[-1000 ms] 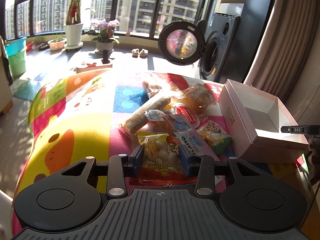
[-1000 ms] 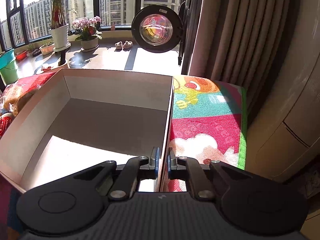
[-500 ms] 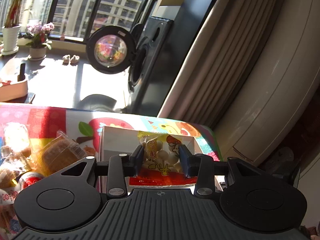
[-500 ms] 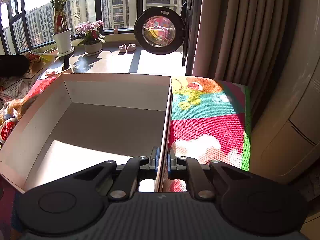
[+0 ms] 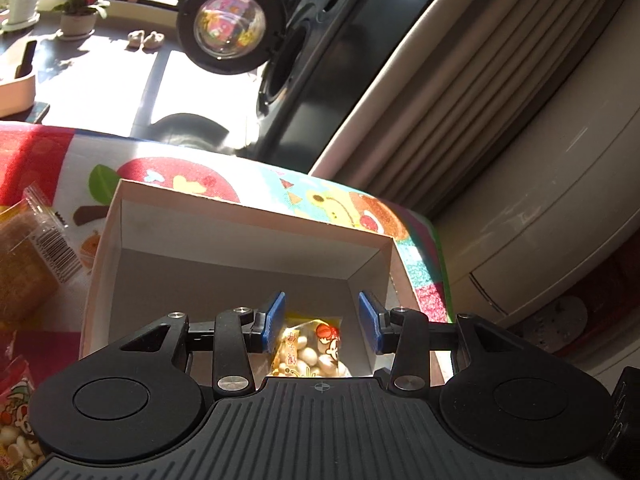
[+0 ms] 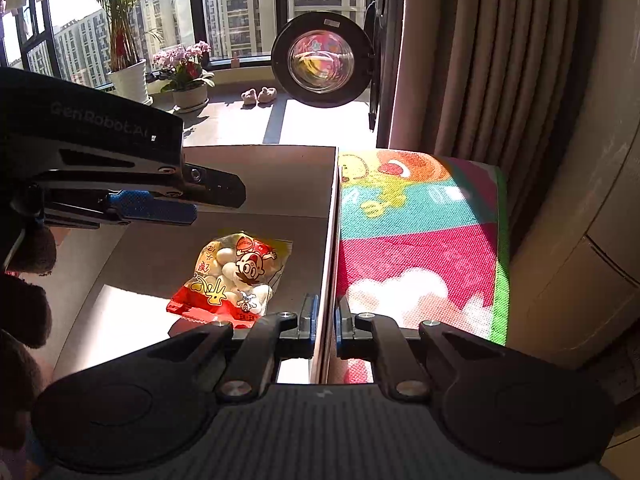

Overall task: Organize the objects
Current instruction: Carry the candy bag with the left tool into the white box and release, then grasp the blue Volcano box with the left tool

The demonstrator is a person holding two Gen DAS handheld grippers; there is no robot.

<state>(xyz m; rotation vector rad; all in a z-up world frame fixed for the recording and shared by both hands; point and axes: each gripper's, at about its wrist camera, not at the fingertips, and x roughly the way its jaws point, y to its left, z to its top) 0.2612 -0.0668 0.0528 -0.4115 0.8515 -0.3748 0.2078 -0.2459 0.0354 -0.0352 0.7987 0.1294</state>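
Note:
A white cardboard box stands open on the colourful play mat. On its floor lies a red-and-yellow snack bag of white candies, also seen below the fingers in the left wrist view. My left gripper hangs above the box, open, with nothing between its blue pads; in the right wrist view it reaches in from the left. My right gripper is shut on the box's right wall, one finger inside and one outside.
More wrapped snacks lie left of the box: a brown cake packet and another candy bag. A washing machine with its door open, a curtain and flower pots stand beyond the mat.
My left gripper carried the snack bag from the pile over the box, opened, and the bag dropped onto the box floor. The right gripper kept its hold on the box wall.

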